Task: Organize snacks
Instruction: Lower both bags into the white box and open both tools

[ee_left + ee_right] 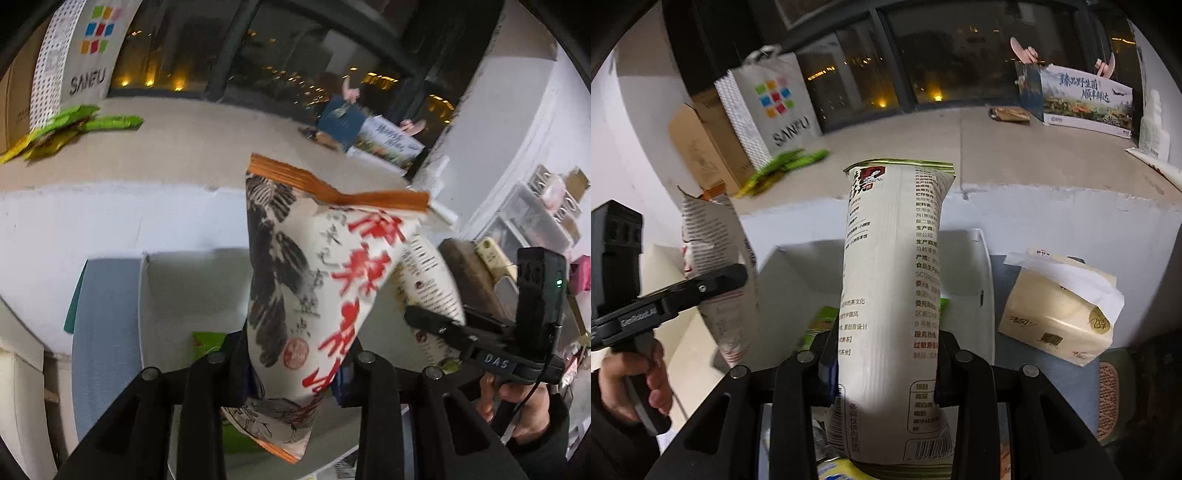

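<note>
Snack bags [306, 295] [892, 295] in both tongs above white bin [982, 258].

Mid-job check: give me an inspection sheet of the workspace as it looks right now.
Surface: grey ledge by dark windows; white bin below.
Job's things: orange-edged bag and green-edged bag, both held up; green packets on ledge.
Clutter: tissue pack, SANFU bag, cardboard box, printed box.
Grippers: left gripper shut on orange-edged bag; right gripper shut on green-edged bag.
Cables: thin lead at right gripper's handle.
Surroundings: night outside; storage drawers.
</note>
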The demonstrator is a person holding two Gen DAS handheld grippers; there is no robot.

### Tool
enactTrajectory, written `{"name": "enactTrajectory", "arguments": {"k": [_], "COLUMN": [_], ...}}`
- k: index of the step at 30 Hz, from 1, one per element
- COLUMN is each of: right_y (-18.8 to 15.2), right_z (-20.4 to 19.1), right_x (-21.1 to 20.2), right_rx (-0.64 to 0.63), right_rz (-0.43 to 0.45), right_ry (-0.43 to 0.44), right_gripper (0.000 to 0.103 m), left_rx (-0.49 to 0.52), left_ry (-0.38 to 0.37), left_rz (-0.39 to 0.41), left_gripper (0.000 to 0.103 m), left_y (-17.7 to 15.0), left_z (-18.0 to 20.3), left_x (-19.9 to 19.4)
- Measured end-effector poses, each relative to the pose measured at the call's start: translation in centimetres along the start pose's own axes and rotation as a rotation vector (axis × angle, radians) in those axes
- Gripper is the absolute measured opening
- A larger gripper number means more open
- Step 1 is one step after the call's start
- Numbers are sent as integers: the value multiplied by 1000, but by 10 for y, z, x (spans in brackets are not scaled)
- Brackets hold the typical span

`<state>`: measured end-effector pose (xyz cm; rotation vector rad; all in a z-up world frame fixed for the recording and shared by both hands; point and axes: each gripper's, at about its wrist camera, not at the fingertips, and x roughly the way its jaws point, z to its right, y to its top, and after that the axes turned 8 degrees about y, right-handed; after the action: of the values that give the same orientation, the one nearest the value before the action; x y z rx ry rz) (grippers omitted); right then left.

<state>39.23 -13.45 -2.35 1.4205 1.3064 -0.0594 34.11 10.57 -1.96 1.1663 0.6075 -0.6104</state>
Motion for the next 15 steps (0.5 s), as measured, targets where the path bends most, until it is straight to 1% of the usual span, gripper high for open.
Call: {"name": "enactTrajectory", "arguments": {"k": [1, 2, 3, 4, 5, 6, 9, 11, 15], "right_y": [1, 2, 2, 3, 3, 3, 2, 2, 1], "right_z": [3, 5, 7, 10, 11, 11, 9, 7, -1], "right_x": [3, 6, 7, 8, 9, 6, -11, -23, -44], "right_rx": [4, 1, -2, -2, -1, -3, -29, -28, -34], "right_rz": [-4, -8, -13, -22, -23, -11, 56, 81, 117], "right_ry": [-8, -13, -18, -28, -31, -35, -64, -57, -24], "right_gripper": [38, 41, 54, 69, 100, 103, 103, 103, 103], "left_rx": [-3, -5, -2, 7, 22, 38, 99, 124, 140], "left_ry": [16, 35, 38, 42, 51, 61, 109, 114, 101], "left_rz": [-5, -9, -6, -5, -10, -10, 6, 30, 92], "left_gripper": [72, 87, 103, 103, 103, 103, 103, 103, 103], "left_y": [-3, -4, -4, -7, -8, -10, -16, -19, -28], "left_z": [0, -2, -2, 0, 1, 3, 10, 13, 21], "left_x": [1, 4, 8, 7, 7, 5, -1, -10, -36]}}
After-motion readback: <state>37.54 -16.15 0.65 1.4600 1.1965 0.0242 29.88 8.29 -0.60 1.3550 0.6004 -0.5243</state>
